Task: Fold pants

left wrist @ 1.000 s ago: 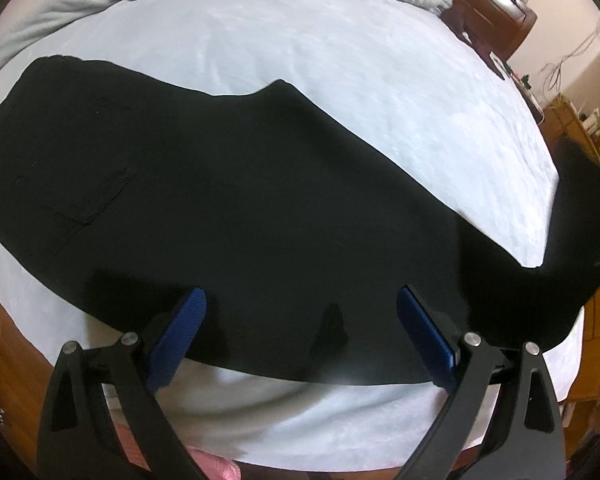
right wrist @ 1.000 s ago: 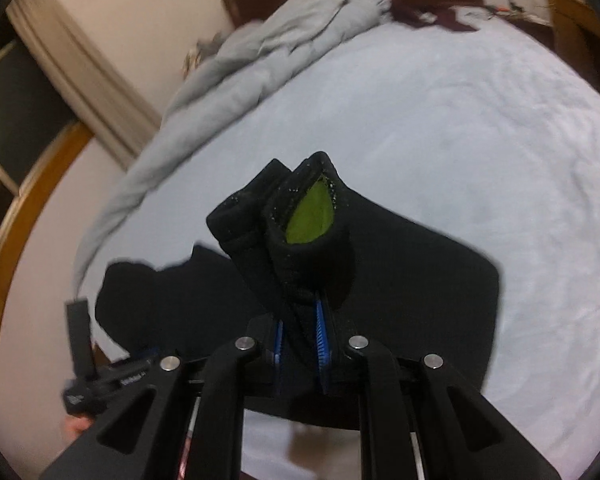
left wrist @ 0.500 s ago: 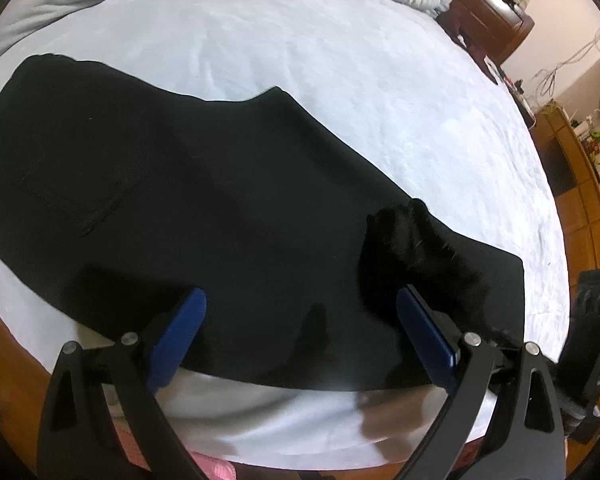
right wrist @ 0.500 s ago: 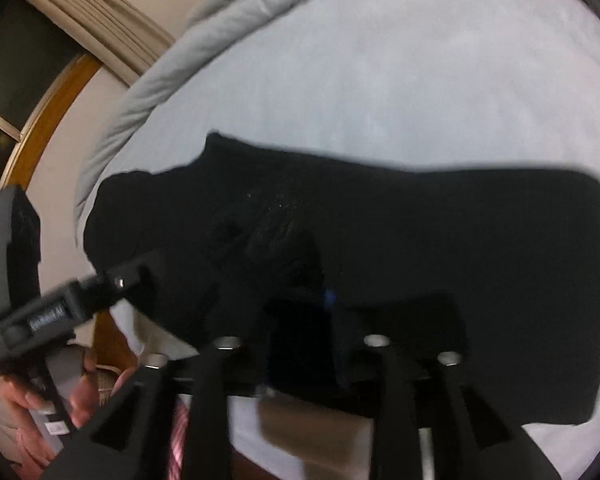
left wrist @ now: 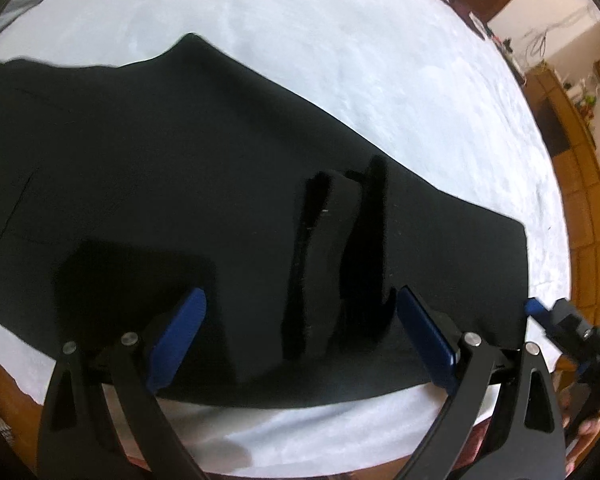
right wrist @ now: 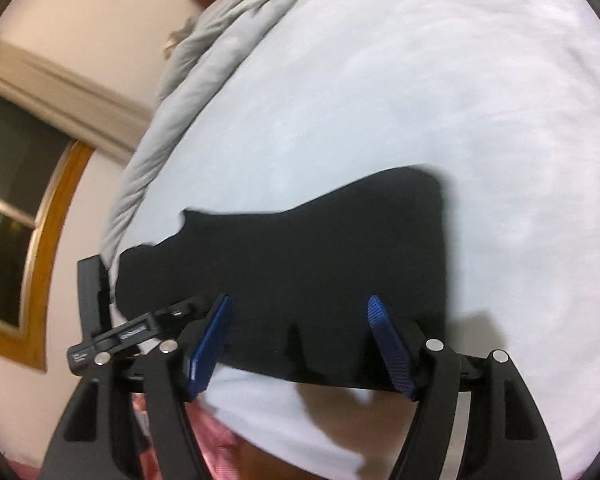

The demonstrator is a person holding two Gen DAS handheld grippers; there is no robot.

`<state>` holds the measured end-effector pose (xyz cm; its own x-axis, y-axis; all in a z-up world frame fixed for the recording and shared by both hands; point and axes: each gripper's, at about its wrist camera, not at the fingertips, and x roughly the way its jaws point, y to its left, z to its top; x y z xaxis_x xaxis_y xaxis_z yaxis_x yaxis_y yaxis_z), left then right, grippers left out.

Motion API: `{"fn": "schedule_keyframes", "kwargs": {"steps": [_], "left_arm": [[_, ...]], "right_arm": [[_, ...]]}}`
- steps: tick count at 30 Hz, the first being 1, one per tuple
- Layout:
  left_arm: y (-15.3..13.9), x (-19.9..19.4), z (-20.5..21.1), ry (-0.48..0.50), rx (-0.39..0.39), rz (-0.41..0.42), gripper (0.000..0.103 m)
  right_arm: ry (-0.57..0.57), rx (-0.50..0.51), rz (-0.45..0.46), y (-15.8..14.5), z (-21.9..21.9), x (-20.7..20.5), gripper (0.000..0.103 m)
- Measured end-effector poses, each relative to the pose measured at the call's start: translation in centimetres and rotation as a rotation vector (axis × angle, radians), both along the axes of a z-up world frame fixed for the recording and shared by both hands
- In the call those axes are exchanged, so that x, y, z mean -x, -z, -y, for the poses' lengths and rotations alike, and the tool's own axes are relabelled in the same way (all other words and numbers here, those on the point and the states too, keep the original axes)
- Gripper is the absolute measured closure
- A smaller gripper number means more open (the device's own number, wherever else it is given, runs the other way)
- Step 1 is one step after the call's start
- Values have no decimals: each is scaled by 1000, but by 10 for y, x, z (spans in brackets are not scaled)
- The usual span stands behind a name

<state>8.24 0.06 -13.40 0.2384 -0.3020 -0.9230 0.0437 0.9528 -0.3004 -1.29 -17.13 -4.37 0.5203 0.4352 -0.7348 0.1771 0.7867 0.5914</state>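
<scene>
Black pants [left wrist: 180,168], folded over, lie flat on white bed [left wrist: 380,40]. Left gripper [left wrist: 300,336]: jaws wide, empty, above pants. Right gripper [right wrist: 300,340]: jaws wide, empty.

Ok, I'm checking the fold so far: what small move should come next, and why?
Probably bring the left tool down to press flat the raised ridge in the black pants. Both tools are open and empty, the right tool included, and the pants lie on the white bed with that bunched strip standing up.
</scene>
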Motion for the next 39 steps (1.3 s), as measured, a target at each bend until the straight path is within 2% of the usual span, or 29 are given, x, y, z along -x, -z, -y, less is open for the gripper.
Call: {"fn": "schedule_keyframes", "kwargs": {"steps": [2, 3, 5, 8, 10, 12, 13, 15, 16, 17, 19, 23, 27, 31, 33, 34, 35, 36, 37, 38, 39], "left_arm": [[2, -1, 9, 8, -58, -10, 7], [2, -1, 12, 13, -61, -9, 7], [3, 1, 19, 23, -8, -25, 9], [2, 4, 35, 65, 47, -44, 20], [3, 5, 45, 80, -5, -31, 25], [8, 3, 49, 74, -48, -27, 42], [9, 1, 48, 65, -63, -22, 45], [11, 1, 42, 37, -61, -11, 65], [11, 0, 39, 31, -57, -10, 68], [11, 0, 36, 29, -42, -10, 77], [9, 2, 32, 28, -24, 3, 86], [-1, 10, 12, 7, -19, 46, 93], [3, 13, -3, -15, -19, 42, 94], [6, 10, 11, 9, -68, 56, 92], [5, 10, 14, 6, -77, 58, 90], [4, 9, 11, 4, -77, 57, 90], [3, 9, 11, 0, -75, 56, 89], [3, 9, 10, -3, -74, 55, 89], [1, 10, 9, -3, -76, 56, 89], [0, 9, 8, 2, -84, 60, 88], [-1, 8, 7, 10, -93, 62, 85]], "right_arm": [[29, 14, -8, 2, 13, 7, 32], [39, 13, -13, 5, 18, 10, 32], [58, 6, -26, 11, 25, 13, 32], [58, 7, -41, 21, 25, 10, 32], [47, 16, -43, 26, 15, 3, 32], [50, 20, -51, 28, 18, 3, 32], [52, 19, -54, 29, 21, 5, 32], [57, 12, -59, 31, 23, 4, 32], [59, 0, -65, 34, 24, 4, 32], [57, -14, -71, 37, 27, 3, 31], [61, -46, -89, 44, 31, 3, 31], [67, -59, -100, 48, 36, 4, 29], [43, -73, -90, 49, 37, -1, 27], [0, -61, -134, 64, 29, -16, 25], [-18, -66, -127, 69, 26, -21, 25], [-25, -68, -121, 69, 24, -22, 36], [-38, -85, -111, 69, 23, -22, 68], [-50, -123, -103, 68, 22, -22, 69], [-41, -126, -92, 64, 23, -21, 78], [-49, -141, -66, 57, 25, -18, 82], [-47, -149, -56, 53, 26, -16, 83]]}}
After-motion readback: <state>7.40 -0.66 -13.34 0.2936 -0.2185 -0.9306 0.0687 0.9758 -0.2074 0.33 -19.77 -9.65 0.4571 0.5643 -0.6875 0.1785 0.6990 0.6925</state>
